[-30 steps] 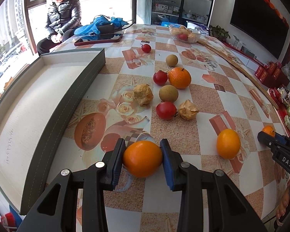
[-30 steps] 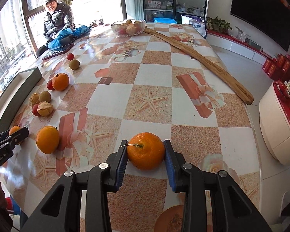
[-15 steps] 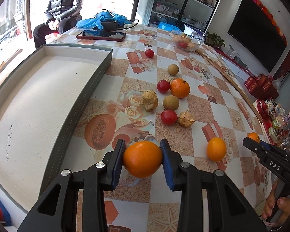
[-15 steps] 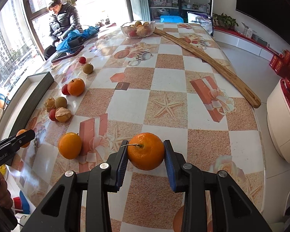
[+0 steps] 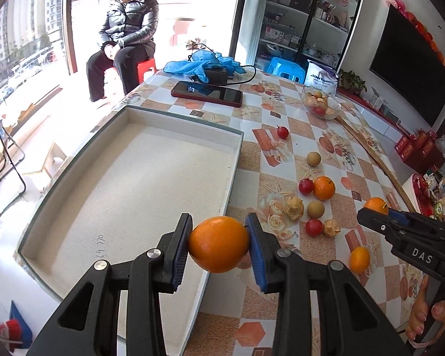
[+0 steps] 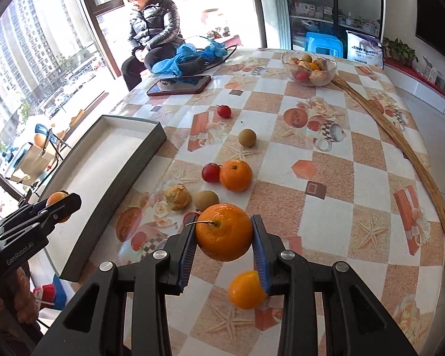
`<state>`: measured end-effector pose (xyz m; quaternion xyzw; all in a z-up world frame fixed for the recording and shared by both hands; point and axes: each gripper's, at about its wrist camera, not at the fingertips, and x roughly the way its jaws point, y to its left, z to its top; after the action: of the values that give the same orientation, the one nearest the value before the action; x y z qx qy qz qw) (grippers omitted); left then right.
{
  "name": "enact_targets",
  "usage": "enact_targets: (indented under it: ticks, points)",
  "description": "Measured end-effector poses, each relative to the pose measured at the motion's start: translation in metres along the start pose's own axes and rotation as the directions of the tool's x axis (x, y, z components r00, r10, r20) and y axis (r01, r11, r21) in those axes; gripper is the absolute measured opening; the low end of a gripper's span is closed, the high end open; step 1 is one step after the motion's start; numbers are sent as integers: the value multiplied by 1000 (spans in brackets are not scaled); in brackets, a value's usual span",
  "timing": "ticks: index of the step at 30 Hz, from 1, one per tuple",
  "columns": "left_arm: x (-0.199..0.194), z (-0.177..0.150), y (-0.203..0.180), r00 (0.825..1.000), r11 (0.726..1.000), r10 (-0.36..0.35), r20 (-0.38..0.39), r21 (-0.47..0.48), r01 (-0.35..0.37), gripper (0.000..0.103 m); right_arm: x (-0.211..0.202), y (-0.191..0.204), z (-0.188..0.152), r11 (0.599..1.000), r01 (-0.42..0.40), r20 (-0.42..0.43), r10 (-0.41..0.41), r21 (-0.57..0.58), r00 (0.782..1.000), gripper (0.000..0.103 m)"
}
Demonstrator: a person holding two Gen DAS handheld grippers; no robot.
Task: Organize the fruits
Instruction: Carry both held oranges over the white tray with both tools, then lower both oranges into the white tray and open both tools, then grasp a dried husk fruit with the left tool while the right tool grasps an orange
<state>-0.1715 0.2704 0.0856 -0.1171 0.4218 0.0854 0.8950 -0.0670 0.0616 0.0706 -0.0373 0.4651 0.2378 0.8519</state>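
Gripping an orange [image 5: 218, 244] at lower centre of the left wrist view, the left gripper [image 5: 218, 247] has its jaws closed on it above the right edge of the tray [image 5: 127, 178]. The right gripper [image 6: 224, 240] clamps a stemmed orange [image 6: 224, 231] above the table [image 6: 341, 207]; loose fruit lies mid-frame beside the tray.

Sunlit window [image 5: 29, 29] onto tower blocks, glass-fronted shelving [image 5: 305, 17], dark wall screen [image 5: 412, 65], blue stool [image 6: 322, 43]
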Motion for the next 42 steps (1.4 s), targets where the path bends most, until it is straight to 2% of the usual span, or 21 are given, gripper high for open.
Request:
enact_targets:
  ticks: [8, 14, 22, 28, 29, 30, 31, 32, 34, 37, 39, 40, 42]
  points:
    - [10, 9, 64, 994, 988, 109, -26, -107, -111, 40, 33, 89, 37, 985, -118, -42, 113, -126, 993, 37]
    - [28, 3, 89, 984, 976, 164, -67, -131, -172, 40, 69, 135, 48, 968, -194, -114, 177, -156, 978, 37]
    - [49, -10, 100, 977, 972, 173, -123, -138, -189, 40, 101, 161, 45, 959, -219, -180, 187, -180, 966, 37]
    - [51, -14, 101, 977, 970, 181, -113, -142, -196, 42, 109, 166, 43, 956, -233, -207, 194, -180, 959, 37]
    - [51, -14, 101, 977, 971, 181, -112, -140, -196, 45, 108, 166, 43, 955, -234, -210, 195, -183, 958, 39]
    - [52, -14, 100, 977, 971, 182, -114, -137, -197, 55, 108, 166, 43, 955, -231, -210, 191, -186, 959, 43]
    - [50, -14, 100, 976, 970, 187, -113, -133, -201, 66, 106, 166, 43, 956, -222, -201, 183, -191, 962, 57]
    - [49, -15, 99, 975, 969, 195, -108, -129, -208, 69, 103, 166, 44, 957, -215, -185, 179, -197, 966, 70]
    - [47, -16, 98, 974, 968, 207, -93, -121, -218, 76, 96, 165, 45, 956, -206, -153, 176, -208, 972, 73]
    - [44, -15, 95, 972, 968, 218, -84, -112, -227, 79, 86, 163, 48, 958, -190, -121, 167, -216, 978, 74]
    - [42, -14, 92, 971, 967, 224, -83, -105, -232, 79, 80, 158, 50, 961, -187, -112, 167, -203, 980, 88]
    - [41, -13, 89, 971, 967, 225, -79, -100, -232, 79, 77, 154, 50, 964, -184, -105, 166, -191, 980, 103]
    - [37, -12, 84, 972, 969, 224, -66, -89, -229, 79, 70, 144, 50, 970, -176, -75, 166, -169, 983, 103]
